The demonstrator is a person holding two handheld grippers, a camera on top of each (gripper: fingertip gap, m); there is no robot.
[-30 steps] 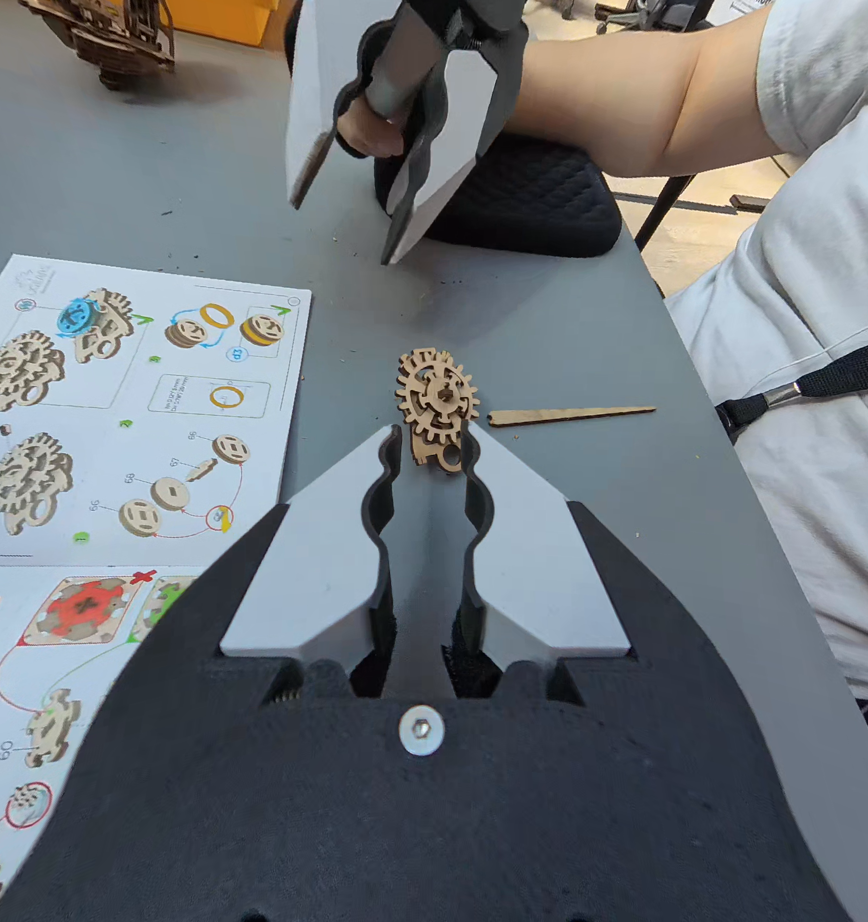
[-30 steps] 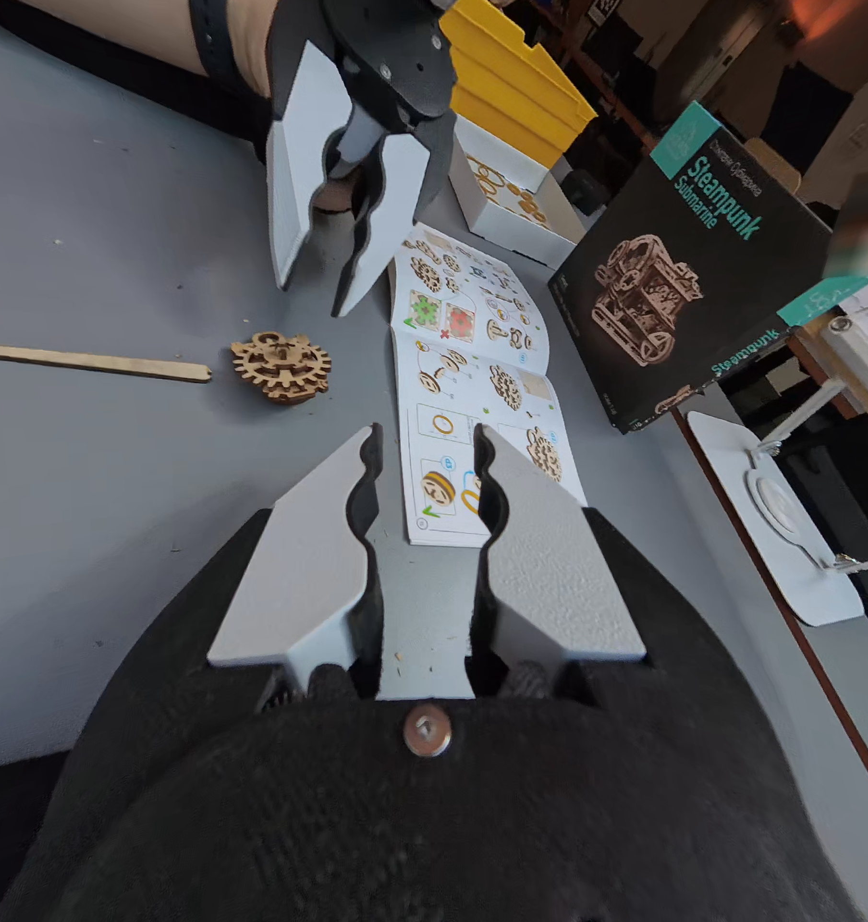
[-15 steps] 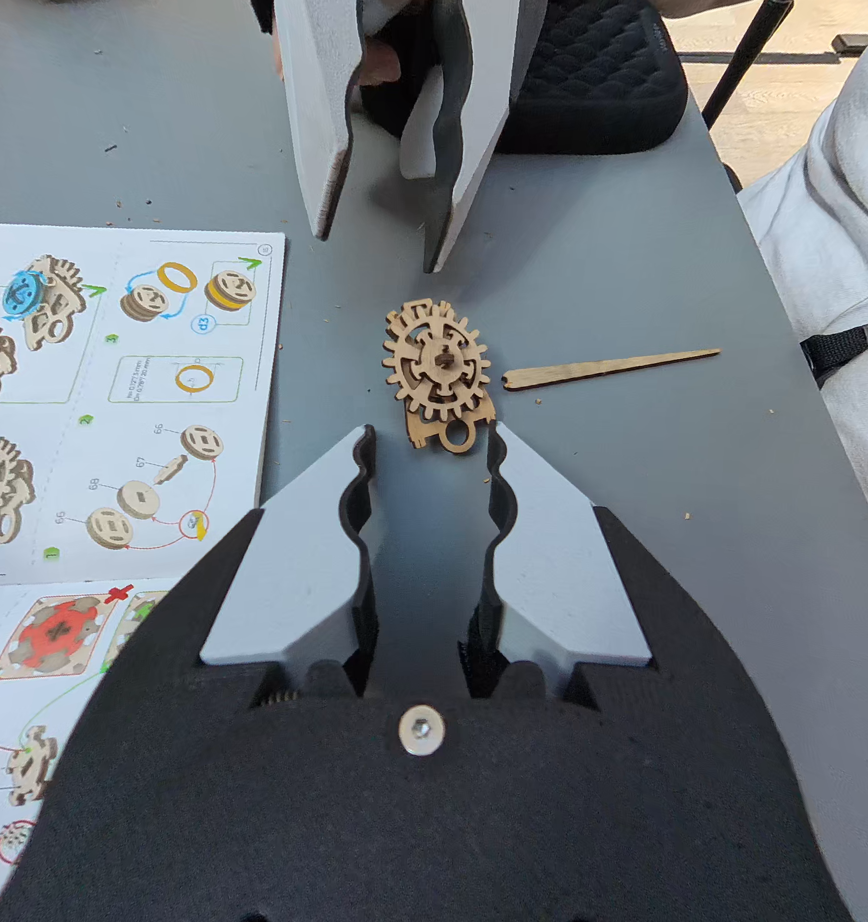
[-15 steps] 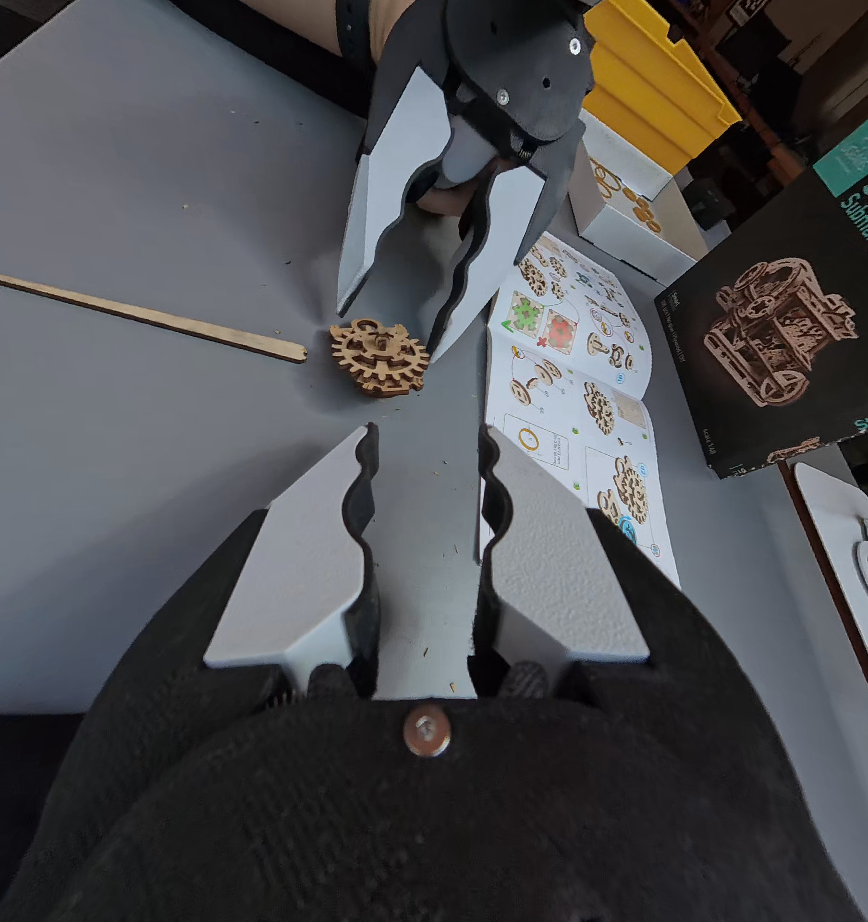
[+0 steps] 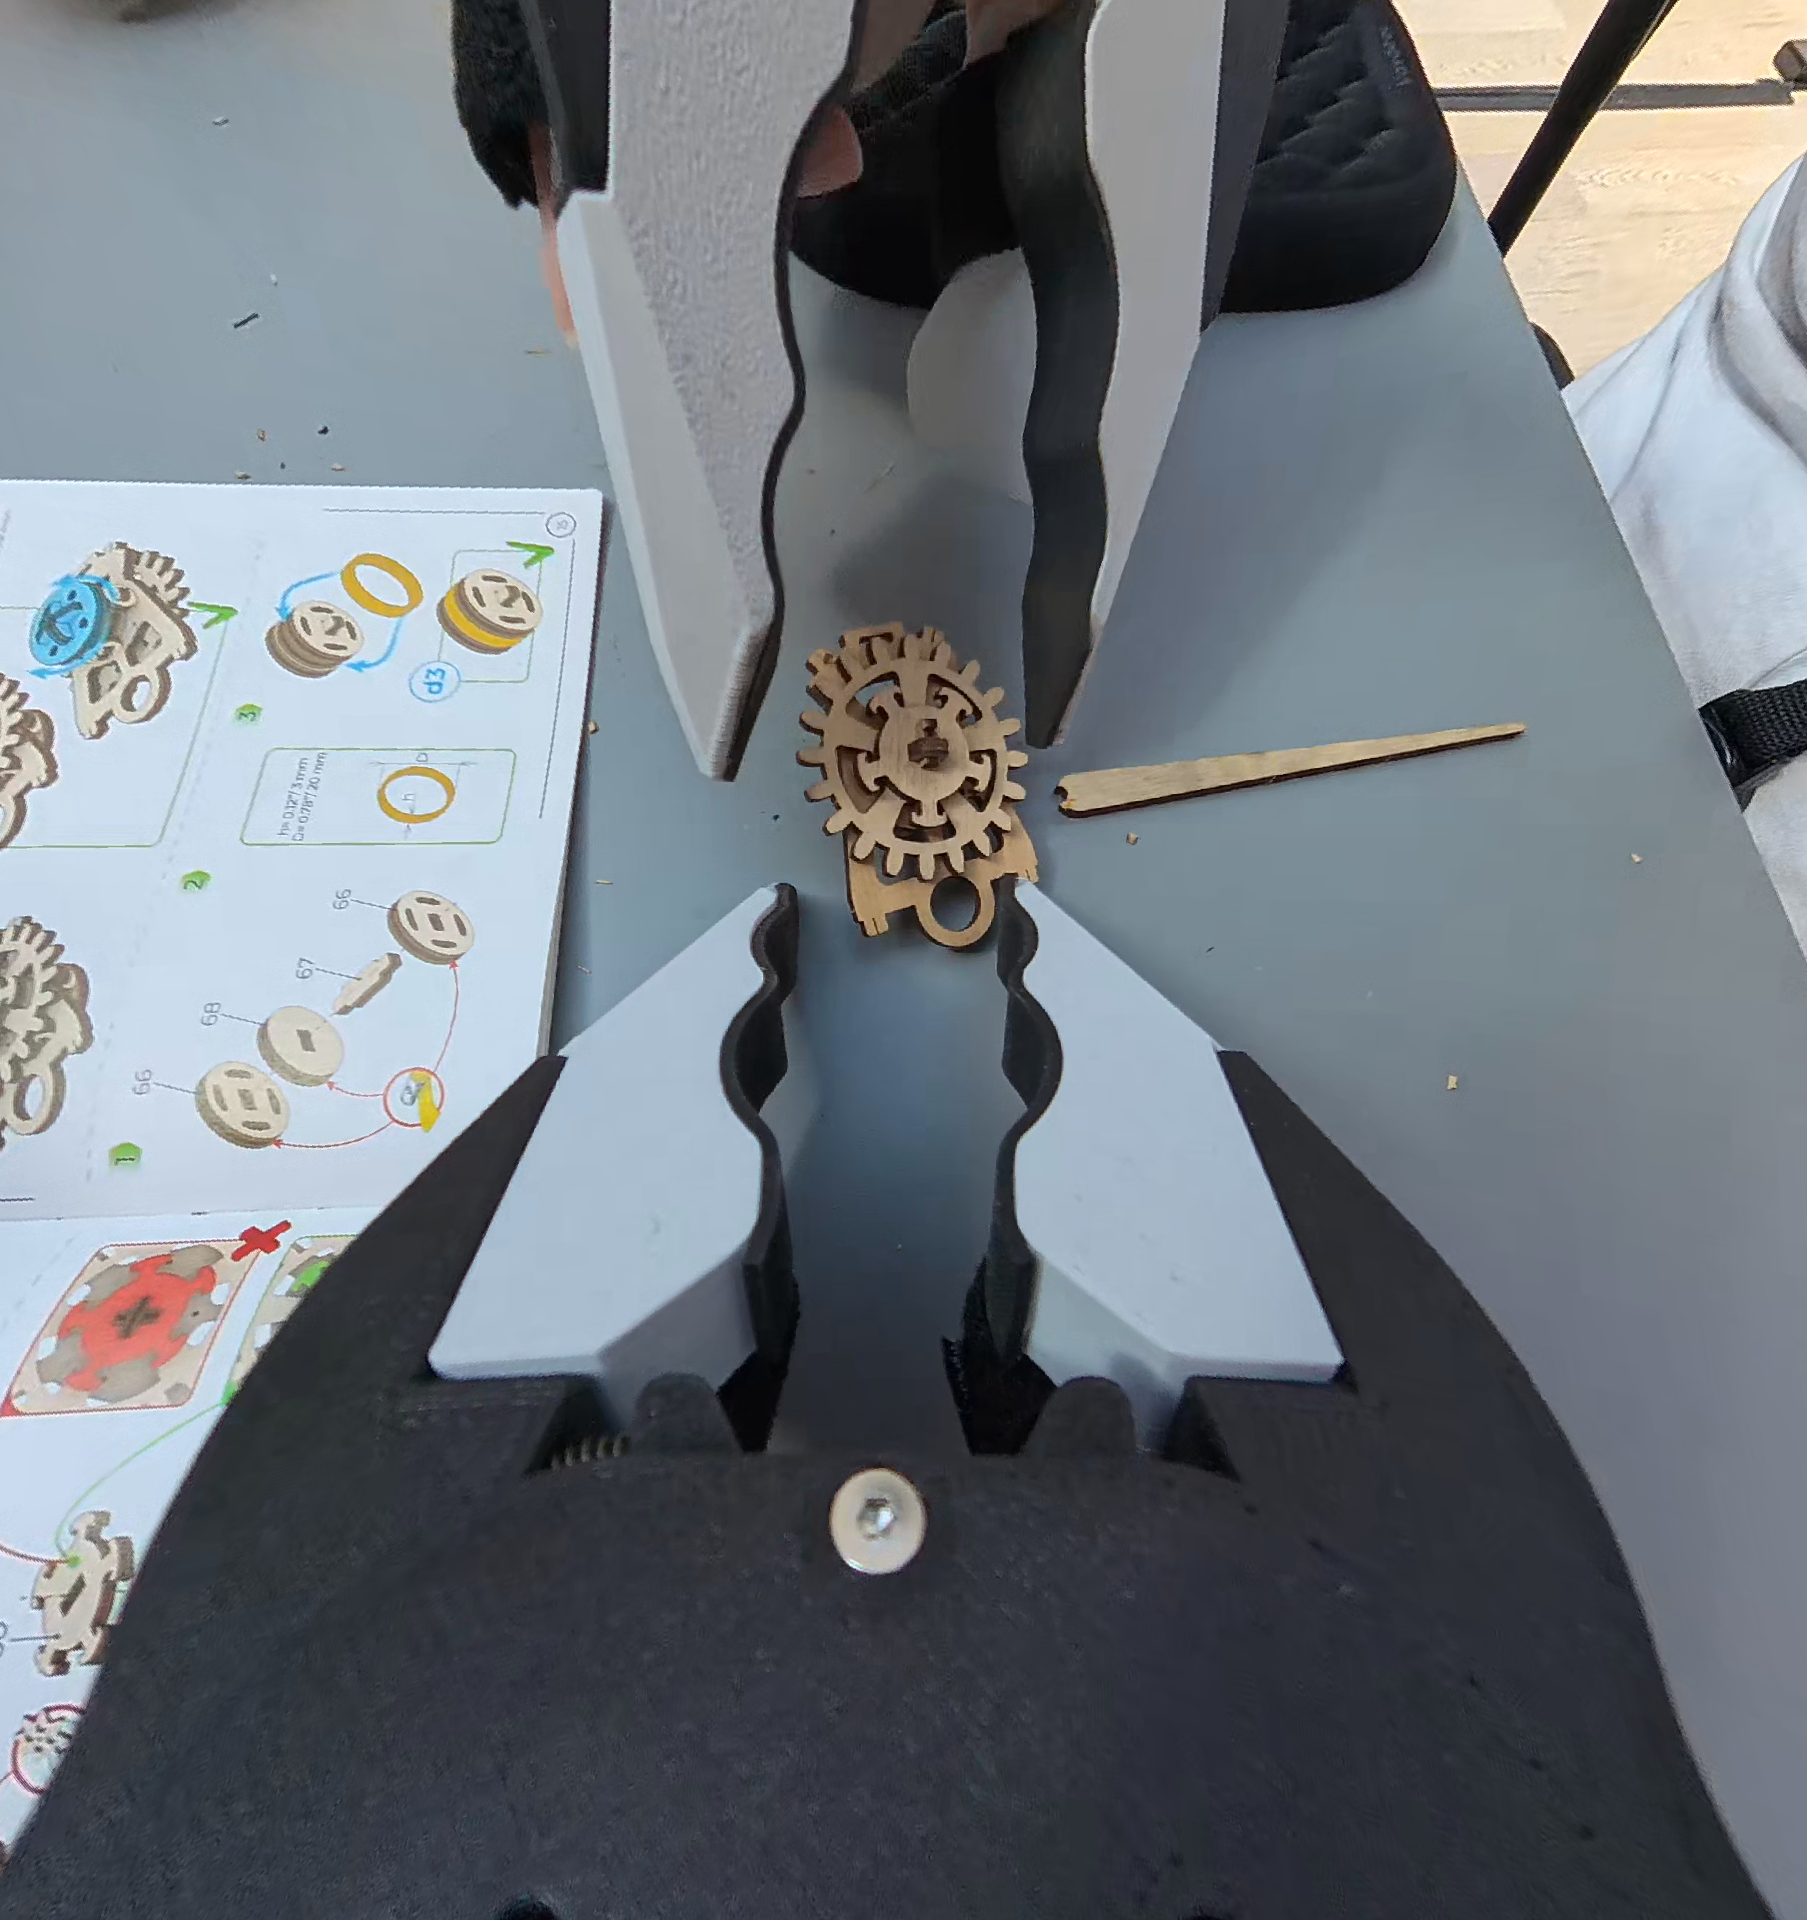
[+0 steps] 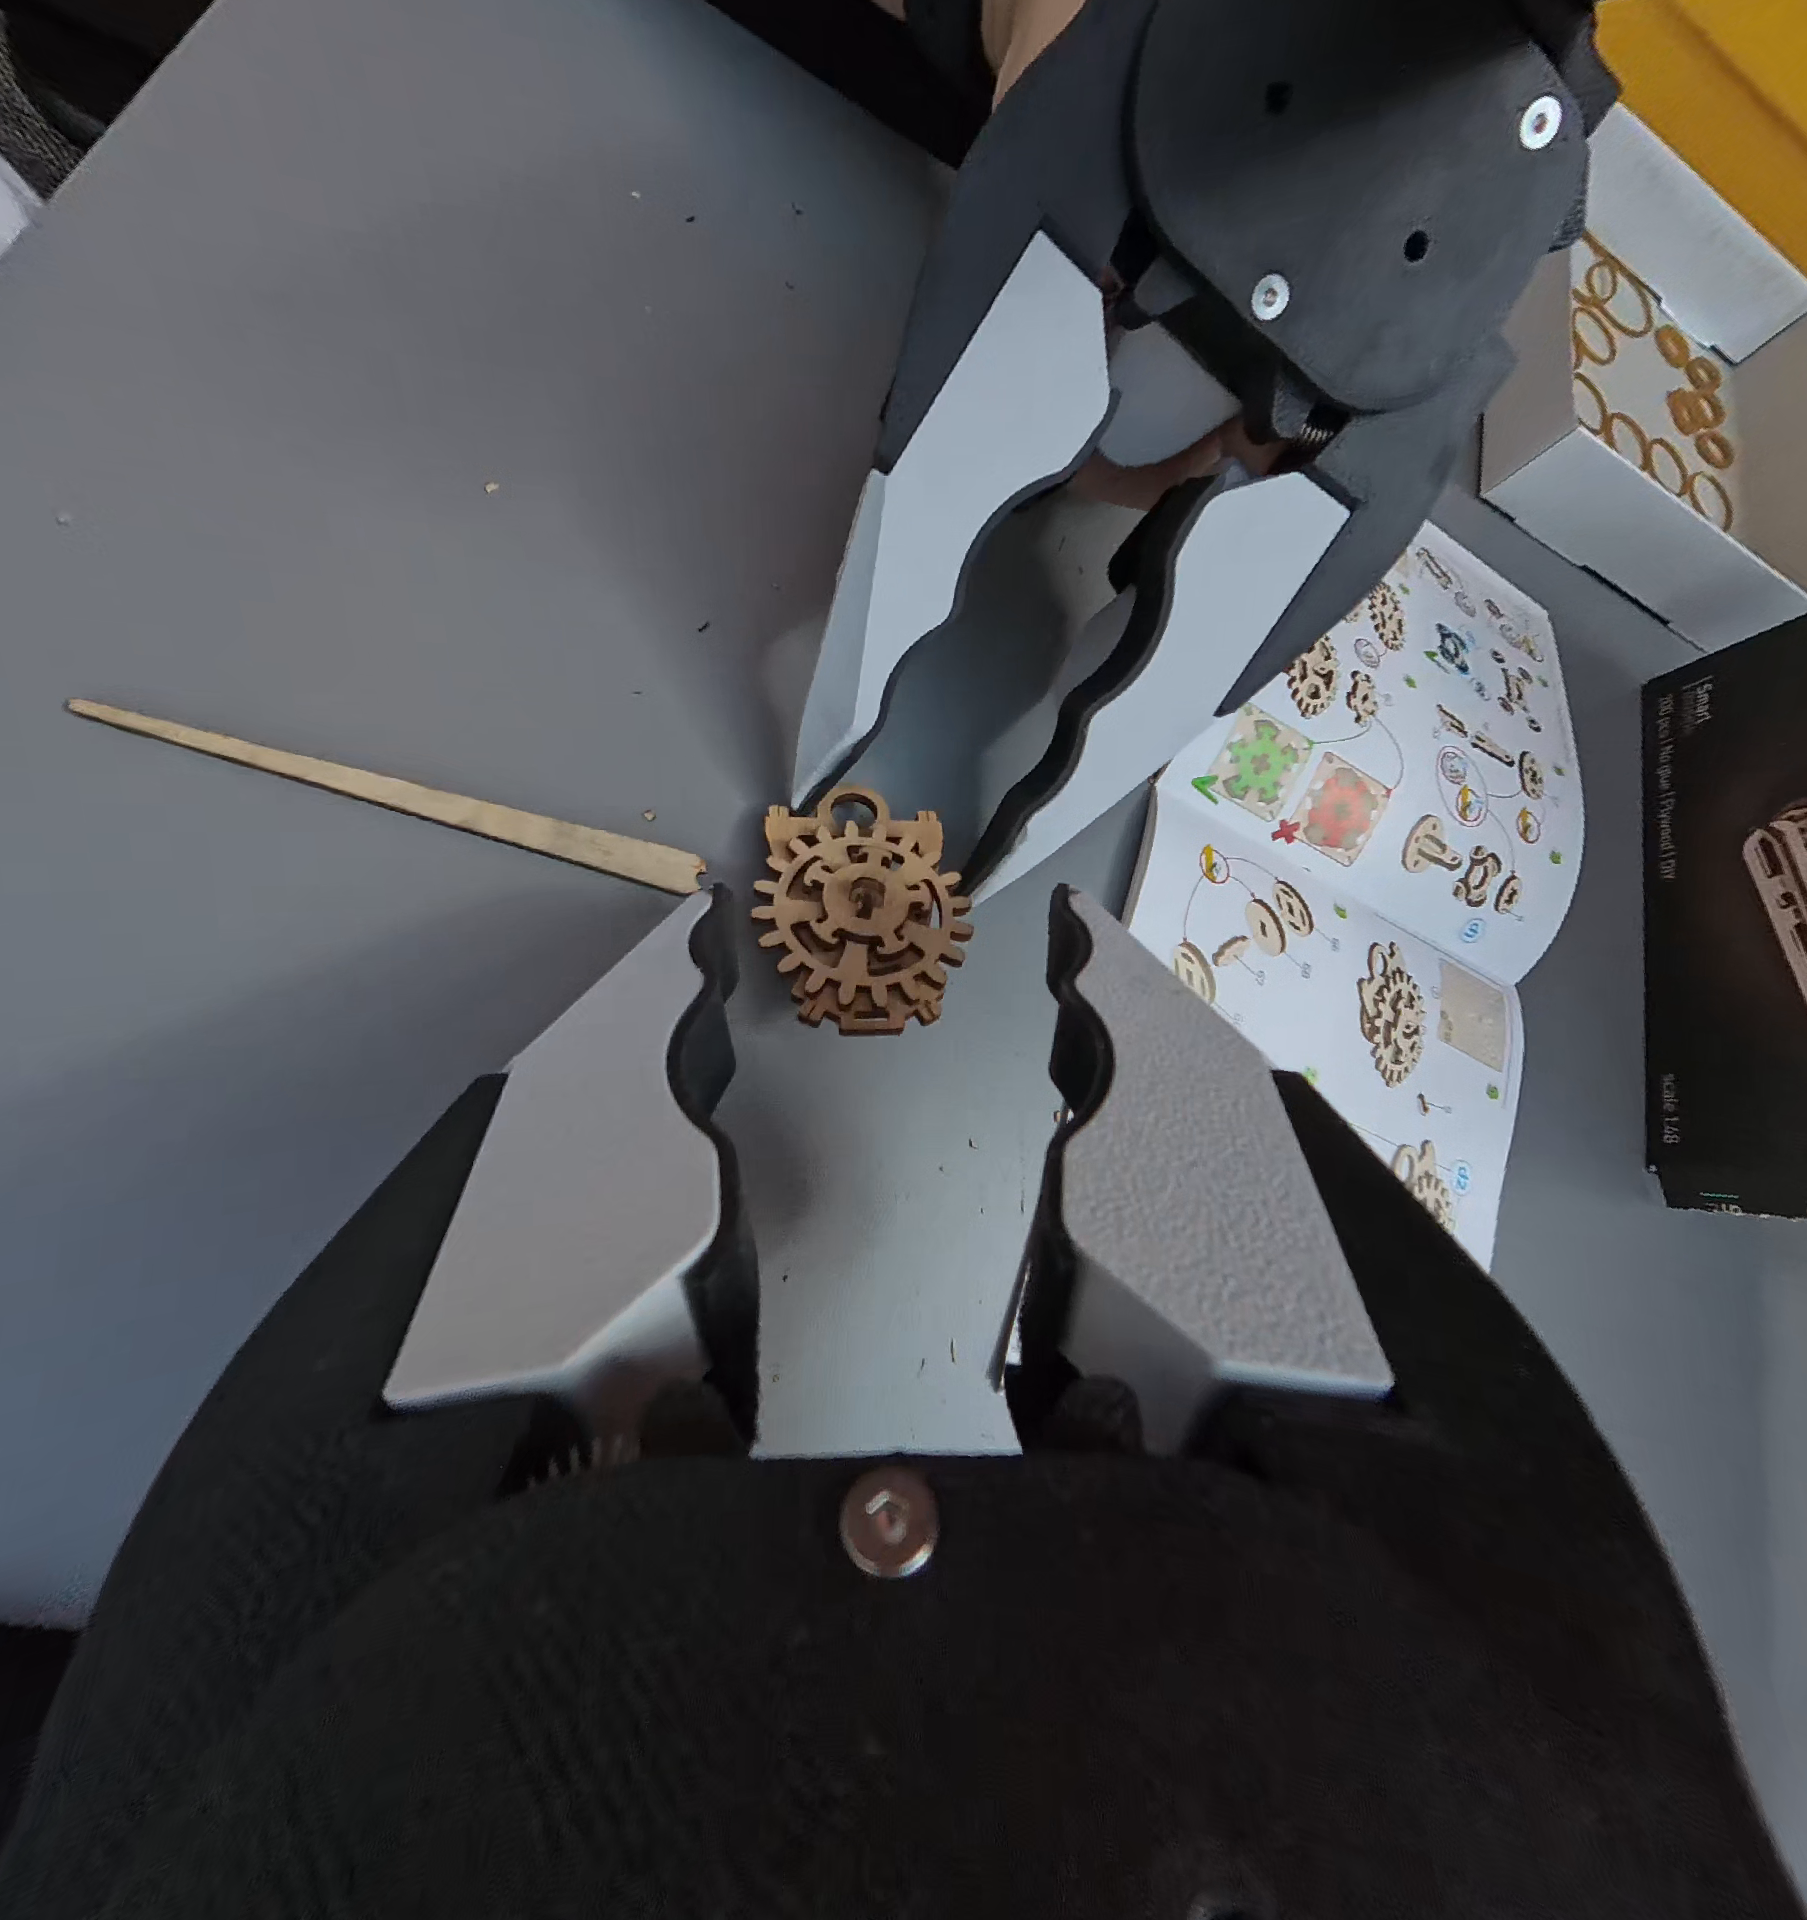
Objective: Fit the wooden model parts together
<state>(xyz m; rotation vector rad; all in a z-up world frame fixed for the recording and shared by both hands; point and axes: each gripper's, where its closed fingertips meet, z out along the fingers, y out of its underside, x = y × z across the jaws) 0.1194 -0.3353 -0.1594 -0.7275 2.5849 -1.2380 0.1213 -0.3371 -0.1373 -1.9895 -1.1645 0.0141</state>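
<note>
**Both claws wide around the gear part, nothing gripped**

While the wooden gear assembly [image 5: 914,784] lies flat on the grey table [image 5: 1398,1039], both grippers close in on it from opposite ends. Left gripper [image 5: 894,904]: jaws wide apart, tips down near the table, just at the ring-tab end of the assembly; right fingertip [image 5: 1018,914] looks to be touching or nearly touching the tab corner, cannot tell which. Holds nothing. Right gripper [image 6: 883,914]: jaws also wide, straddling the assembly at its far end, one tip on each side of the gear teeth, small gaps both sides in the left wrist view. Holds nothing.

In the right wrist view the gear assembly [image 6: 863,925] sits between that gripper's fingertips, with the left gripper [image 6: 883,842] coming down from above, its tips at the ring tab.

Wooden stick [image 5: 1283,769] lies flat on the table just beside the assembly, blunt notched end pointing at the gear, not touching it as far as visible. Same stick [image 6: 390,795] runs off to the left in the right wrist view.

Open instruction booklet [image 5: 255,831] lies flat near the assembly, apart from it. Dark product box [image 6: 1761,935] stands beyond the booklet. White box [image 6: 1657,436] with wooden rings sits behind it. White-sleeved person [image 5: 1730,468] at the table edge.
</note>
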